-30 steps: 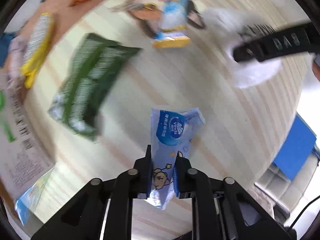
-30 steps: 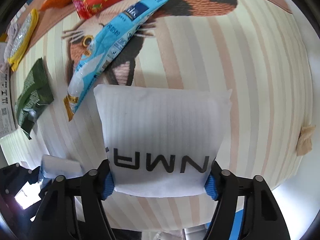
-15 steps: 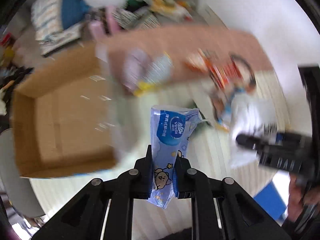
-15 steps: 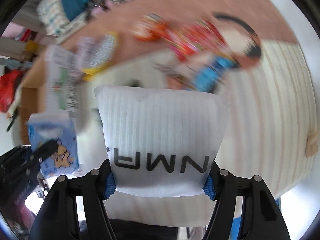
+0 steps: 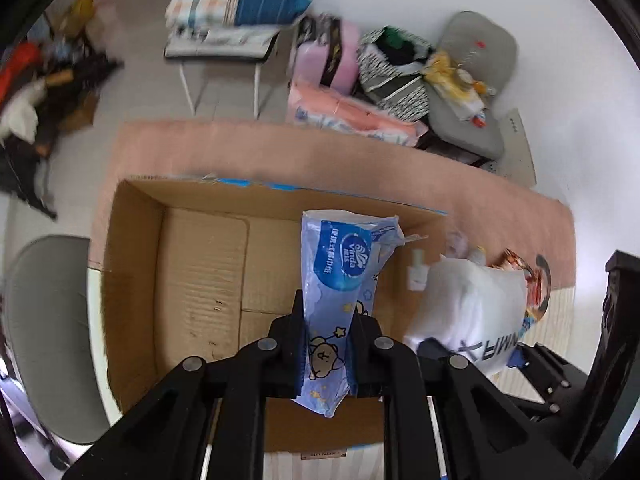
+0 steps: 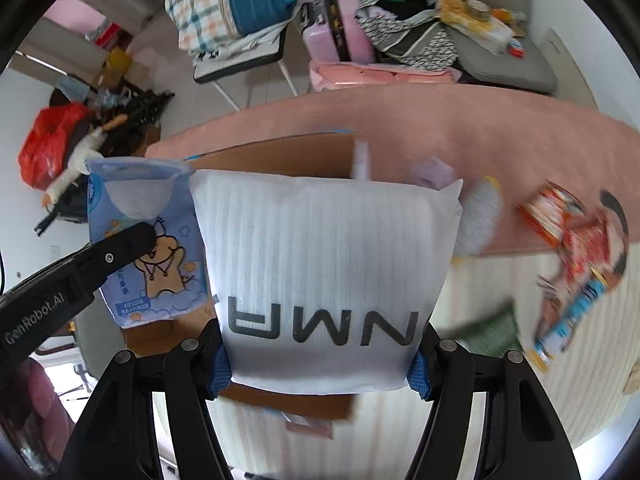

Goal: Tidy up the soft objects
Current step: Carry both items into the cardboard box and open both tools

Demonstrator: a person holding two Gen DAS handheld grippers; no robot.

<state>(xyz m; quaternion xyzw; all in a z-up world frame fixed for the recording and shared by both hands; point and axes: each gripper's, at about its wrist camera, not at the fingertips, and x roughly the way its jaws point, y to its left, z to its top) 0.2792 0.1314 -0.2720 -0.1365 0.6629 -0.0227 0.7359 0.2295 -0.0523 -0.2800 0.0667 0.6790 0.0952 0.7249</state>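
My left gripper (image 5: 326, 354) is shut on a blue tissue pack (image 5: 340, 280) with a cartoon bear, held above the open cardboard box (image 5: 200, 280). The pack also shows in the right wrist view (image 6: 148, 248), with the left gripper's finger across it. My right gripper (image 6: 318, 364) is shut on a white soft pack (image 6: 324, 272) with black letters, held over the box's right side (image 6: 280, 156). The white pack shows in the left wrist view (image 5: 472, 304) at the right.
The box sits on a pink and striped table cover (image 5: 280, 152). Snack packets (image 6: 576, 232) and a green packet (image 6: 492, 332) lie on the table to the right. A chair (image 5: 224, 40), bags and clutter stand behind the table. A grey chair (image 5: 44, 320) is at the left.
Both grippers have swung left from the table with the snacks to above the open cardboard box, each still holding its pack.
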